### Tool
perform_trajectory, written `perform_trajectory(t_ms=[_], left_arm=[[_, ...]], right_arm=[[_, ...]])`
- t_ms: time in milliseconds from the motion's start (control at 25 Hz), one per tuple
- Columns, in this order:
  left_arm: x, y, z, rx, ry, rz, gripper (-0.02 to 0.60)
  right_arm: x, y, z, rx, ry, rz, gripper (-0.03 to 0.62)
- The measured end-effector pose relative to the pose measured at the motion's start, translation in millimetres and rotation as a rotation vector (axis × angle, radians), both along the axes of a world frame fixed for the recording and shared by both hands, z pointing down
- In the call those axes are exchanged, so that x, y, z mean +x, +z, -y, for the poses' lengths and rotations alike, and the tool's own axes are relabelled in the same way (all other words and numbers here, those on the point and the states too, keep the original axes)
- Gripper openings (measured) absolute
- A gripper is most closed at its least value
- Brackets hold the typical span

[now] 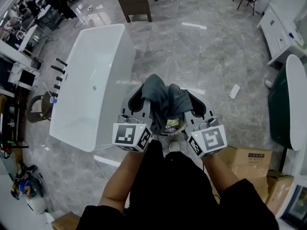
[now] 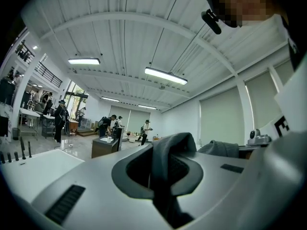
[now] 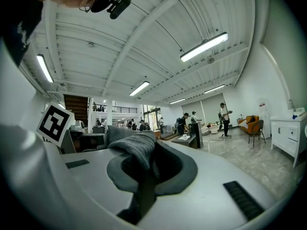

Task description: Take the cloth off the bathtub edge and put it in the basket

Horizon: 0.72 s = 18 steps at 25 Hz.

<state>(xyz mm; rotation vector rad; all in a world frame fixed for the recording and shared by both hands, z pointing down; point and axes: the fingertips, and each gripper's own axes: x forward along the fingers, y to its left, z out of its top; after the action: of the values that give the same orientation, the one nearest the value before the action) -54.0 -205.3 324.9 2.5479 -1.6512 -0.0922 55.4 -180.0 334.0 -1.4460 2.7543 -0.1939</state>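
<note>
A dark grey cloth point(image 1: 165, 99) hangs bunched between my two grippers, held in the air in front of the person's body. My left gripper point(image 1: 145, 101) is shut on its left part and my right gripper point(image 1: 188, 103) on its right part. In the left gripper view a fold of the cloth point(image 2: 165, 159) is pinched in the left gripper point(image 2: 162, 178). The right gripper view shows a ribbed fold point(image 3: 136, 150) clamped in the right gripper point(image 3: 144, 176). The white bathtub point(image 1: 91, 90) stands on the floor to the left, apart from the cloth. I see no basket.
Black taps point(image 1: 58, 73) line the tub's left rim. A dark cabinet point(image 1: 134, 1) stands beyond it. On the right are a dark green tub point(image 1: 288, 109), white cupboards point(image 1: 283, 28), cardboard boxes point(image 1: 249, 157) and a white power strip point(image 1: 234, 91). Several people stand far off point(image 2: 60, 119).
</note>
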Motion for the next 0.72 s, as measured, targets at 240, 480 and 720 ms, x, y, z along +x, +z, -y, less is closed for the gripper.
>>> perform_trajectory(t_ms=[240,480,720], left_arm=[[-1,-14,12,0.034,0.040,0.018,0.037],[-5,-30,21,0.060,0.034,-0.003,0.037],[-2,-39,17,0.098,0.023,0.025,0.037]], right_arm=[[-11,-13,7,0.029,-0.001,-0.012,0.038],[-21,-34,11,0.083,-0.028,-0.021,0.038],[-17,-43,11,0.104,-0.014,-0.006,0.038]])
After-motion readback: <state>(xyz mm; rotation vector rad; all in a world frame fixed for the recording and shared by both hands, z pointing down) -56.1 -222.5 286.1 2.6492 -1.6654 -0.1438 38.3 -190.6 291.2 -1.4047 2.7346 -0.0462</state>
